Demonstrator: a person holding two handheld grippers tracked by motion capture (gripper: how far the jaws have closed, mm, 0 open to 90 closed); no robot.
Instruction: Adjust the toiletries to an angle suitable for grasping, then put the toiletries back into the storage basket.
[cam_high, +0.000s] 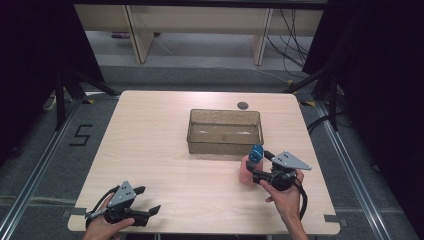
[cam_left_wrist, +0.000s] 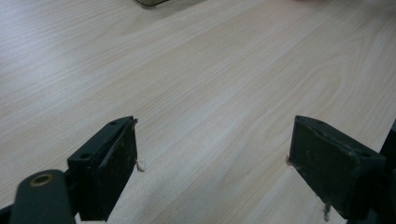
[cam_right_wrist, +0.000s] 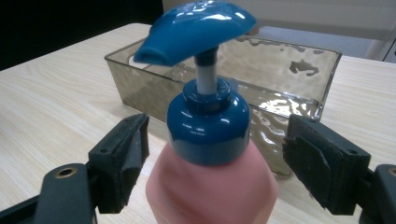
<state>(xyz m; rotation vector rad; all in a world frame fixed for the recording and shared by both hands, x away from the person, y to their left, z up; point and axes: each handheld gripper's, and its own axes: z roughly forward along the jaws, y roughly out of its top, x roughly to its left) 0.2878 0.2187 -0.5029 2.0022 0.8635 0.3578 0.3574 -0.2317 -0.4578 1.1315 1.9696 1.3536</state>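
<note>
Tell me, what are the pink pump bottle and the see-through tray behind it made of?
The pink bottle looks like matte, opaque plastic; its blue pump cap is glossy plastic, showing bright highlights. The tray seems smoky clear plastic, possibly glass: its rippled walls glint and the table shows through.

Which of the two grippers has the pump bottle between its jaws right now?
The right gripper: the pink pump bottle stands between its jaws, while the left gripper has bare table between its own.

Each hand carries a black gripper topped by a grey three-cornered plate dotted with small screws: the left gripper (cam_high: 142, 200) and the right gripper (cam_high: 256, 164). A black cable loops from each. The fingers (cam_right_wrist: 122, 161) are blocky black pads, scuffed, with brass-ringed pivot holes. Forearms are bare.
</note>
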